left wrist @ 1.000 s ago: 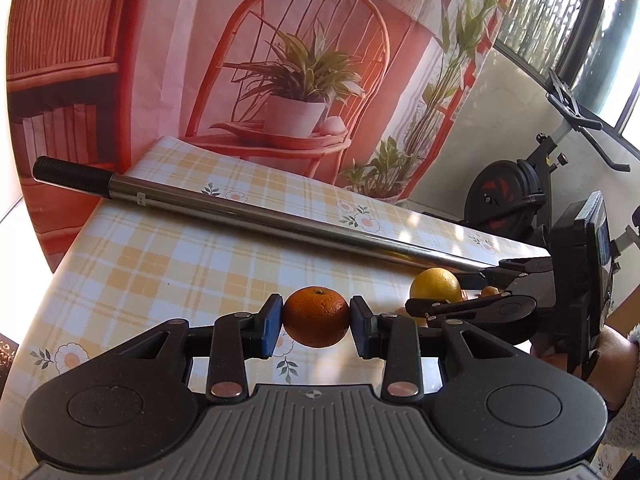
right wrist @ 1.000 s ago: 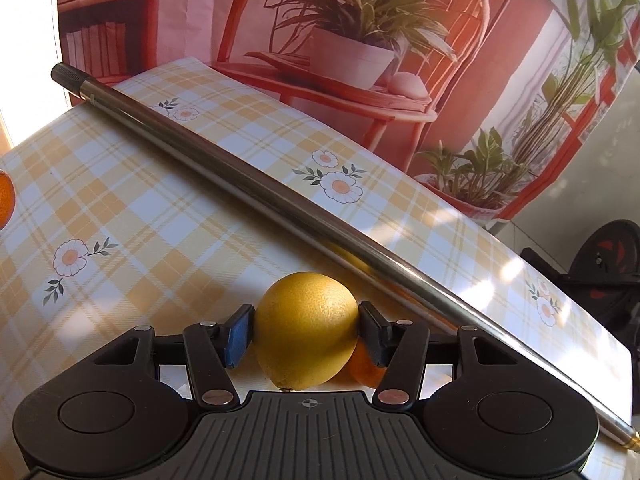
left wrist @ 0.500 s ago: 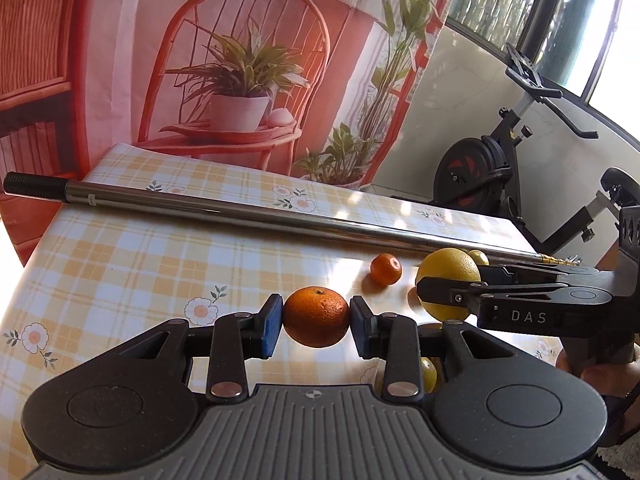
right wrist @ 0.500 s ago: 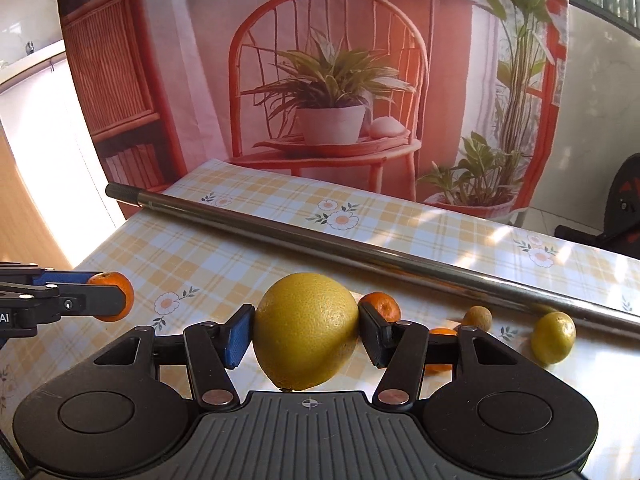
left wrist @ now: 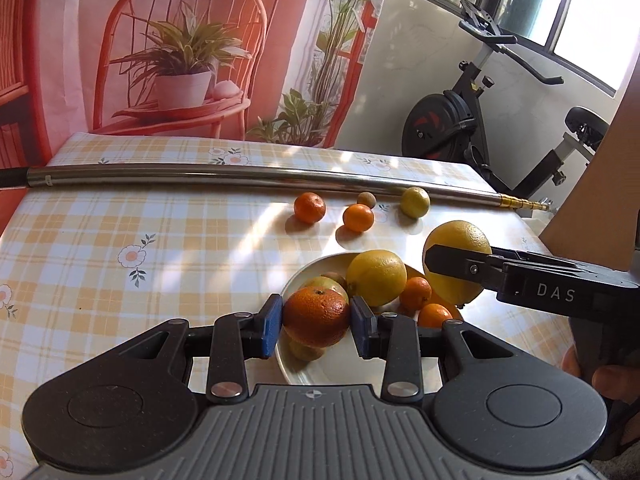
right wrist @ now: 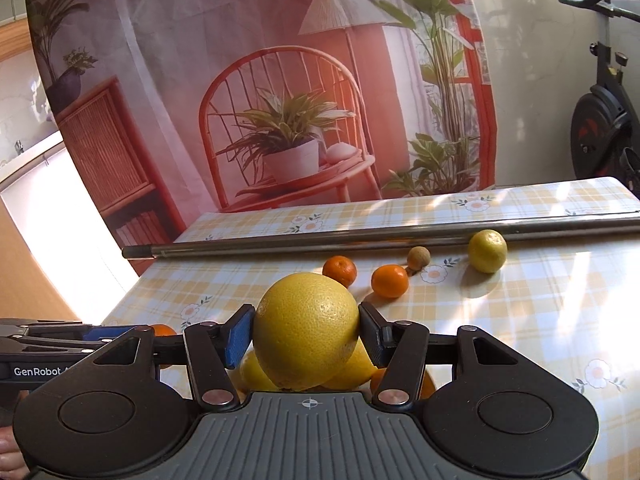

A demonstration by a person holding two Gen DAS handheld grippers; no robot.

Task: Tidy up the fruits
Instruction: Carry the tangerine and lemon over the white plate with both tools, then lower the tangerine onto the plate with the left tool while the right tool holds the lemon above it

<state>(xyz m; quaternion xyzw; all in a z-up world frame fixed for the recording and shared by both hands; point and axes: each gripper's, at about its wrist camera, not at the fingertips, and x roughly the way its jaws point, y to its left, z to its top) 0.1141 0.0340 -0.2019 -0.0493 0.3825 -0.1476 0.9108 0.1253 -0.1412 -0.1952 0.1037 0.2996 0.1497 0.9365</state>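
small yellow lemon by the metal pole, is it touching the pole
Cannot tell. In both wrist views the small yellow lemon overlaps the metal pole behind it, so neither view shows contact or a gap plainly.

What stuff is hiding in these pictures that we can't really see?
- Left wrist view: the near part of the white plate sits behind the left gripper, which holds an orange.
- Left wrist view: a fruit under that orange shows only as a sliver.
- Right wrist view: the plate is hidden by the right gripper and its big yellow citrus.
- Both views: the metal pole runs off the edge.
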